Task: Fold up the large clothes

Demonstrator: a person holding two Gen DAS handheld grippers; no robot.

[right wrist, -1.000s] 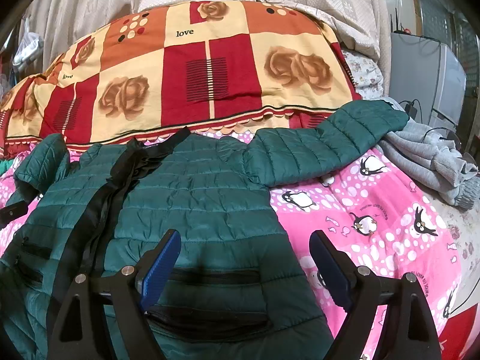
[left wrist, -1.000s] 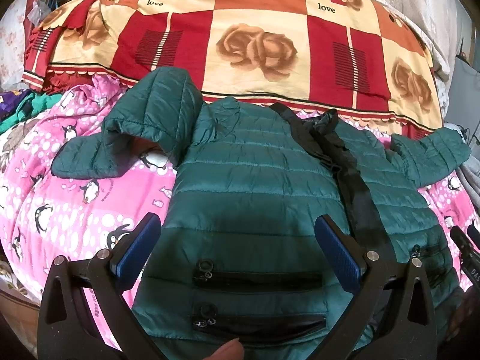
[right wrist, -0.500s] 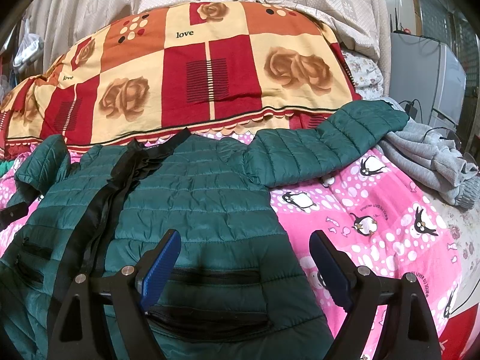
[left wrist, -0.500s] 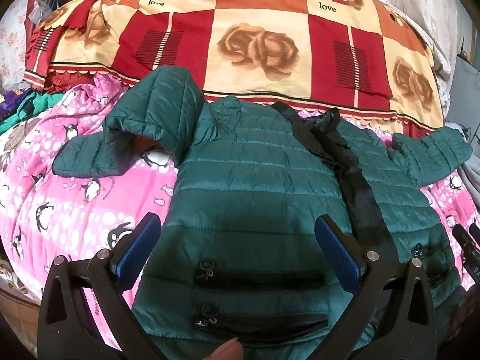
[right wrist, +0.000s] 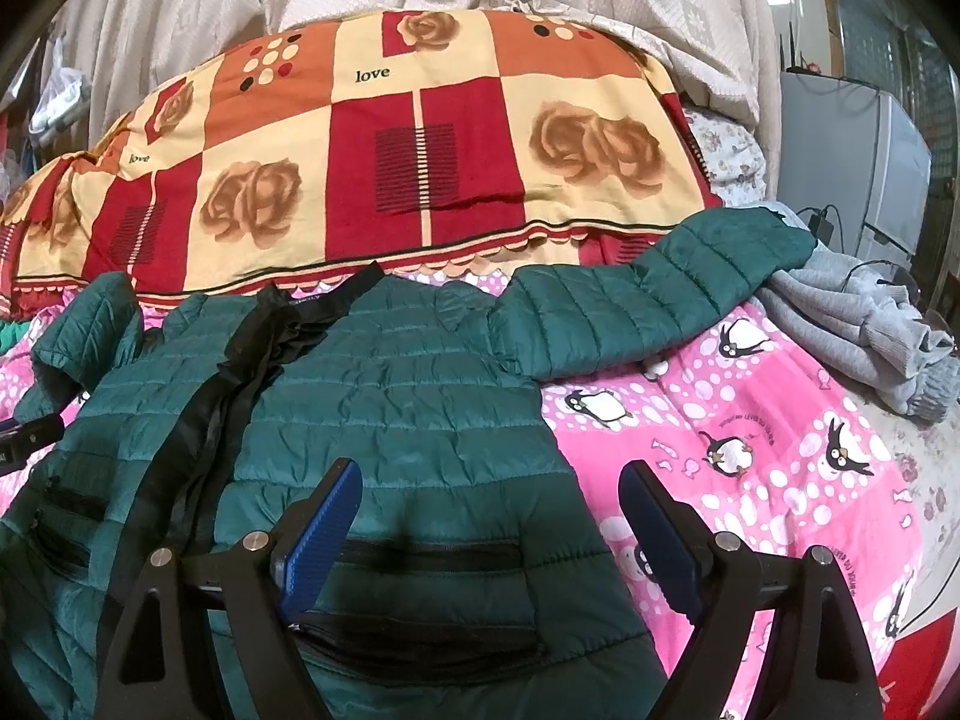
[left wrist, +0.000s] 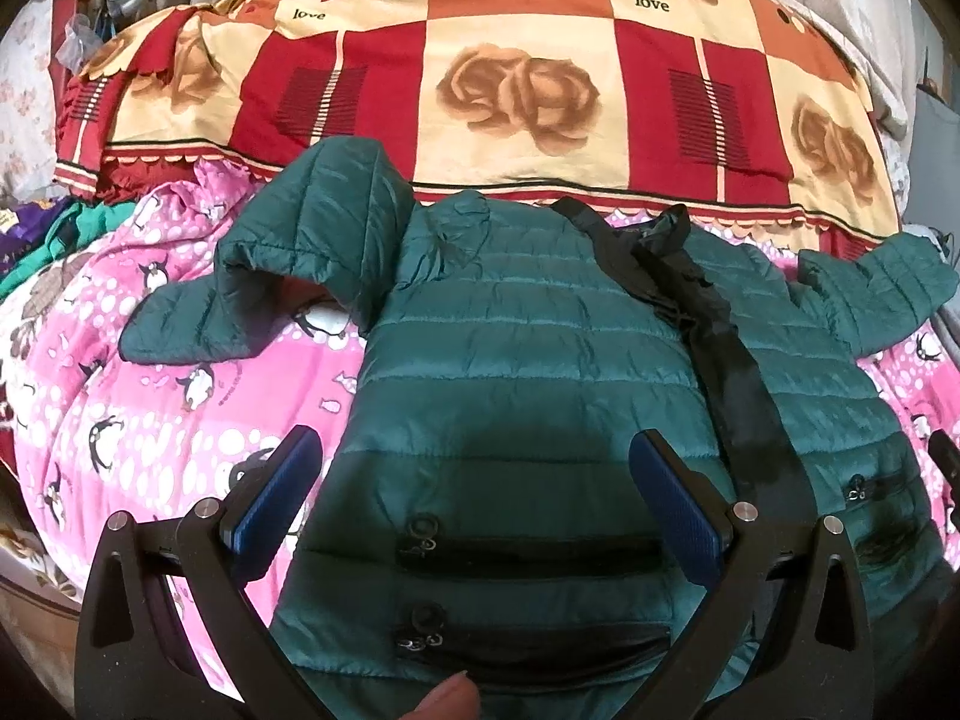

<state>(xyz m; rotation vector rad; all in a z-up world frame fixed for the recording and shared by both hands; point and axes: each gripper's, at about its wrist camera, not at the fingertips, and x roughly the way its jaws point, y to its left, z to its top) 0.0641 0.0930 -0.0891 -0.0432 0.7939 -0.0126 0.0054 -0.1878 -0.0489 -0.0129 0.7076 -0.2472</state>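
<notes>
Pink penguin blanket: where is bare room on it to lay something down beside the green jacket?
Bare pink penguin blanket lies between the green jacket and the grey sweater, below the right sleeve. Another patch lies below the folded left sleeve. The middle is crowded by the jacket.

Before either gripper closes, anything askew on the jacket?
Yes. The green puffer jacket lies flat, front up, but its sleeves don't match: the left sleeve is doubled over on itself, while the right sleeve stretches out onto the grey sweatshirt. Both the left gripper and right gripper are open.
</notes>
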